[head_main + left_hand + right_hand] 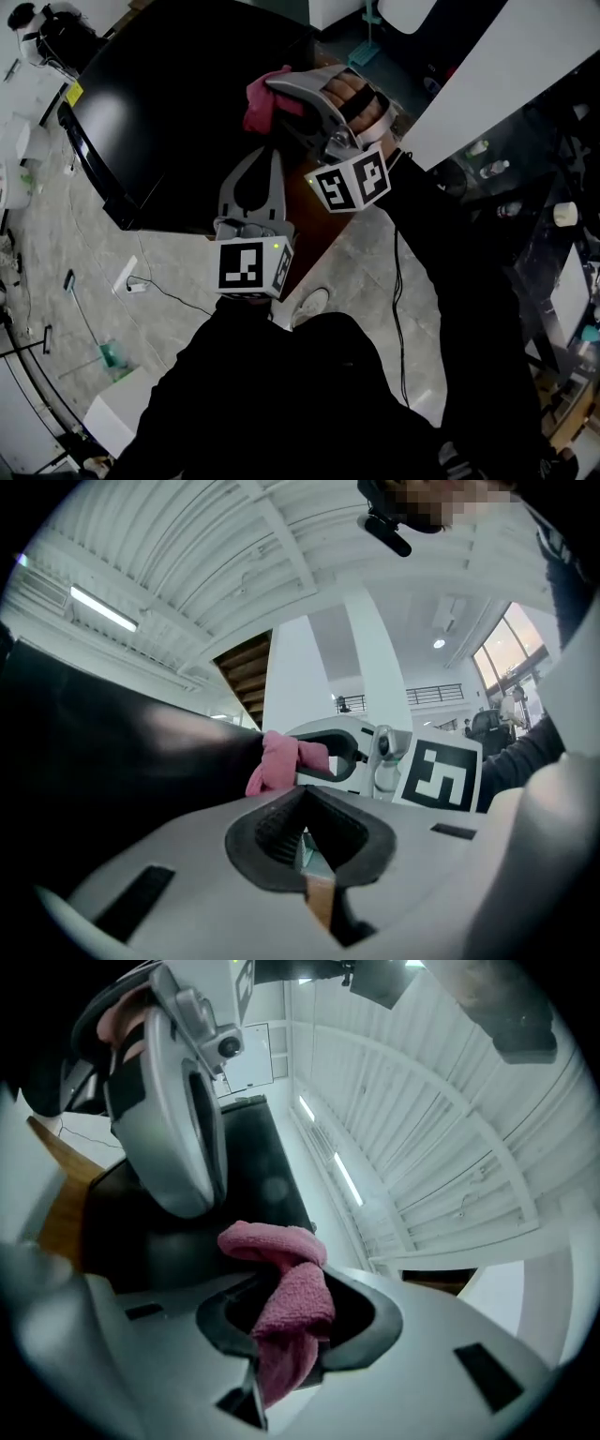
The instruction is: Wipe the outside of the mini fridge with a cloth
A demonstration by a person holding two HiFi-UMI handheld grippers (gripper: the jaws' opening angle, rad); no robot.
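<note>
Wiping is in hand: the right gripper (281, 1354) is clamped on the pink cloth (261, 105), pressed to the near right edge of the black mini fridge (178, 103). The left gripper (302, 829) hangs just beside, jaws together and empty. I'd say the next move calls for sweeping left across the top. The fridge looks closed, so its contents are unseen.
</note>
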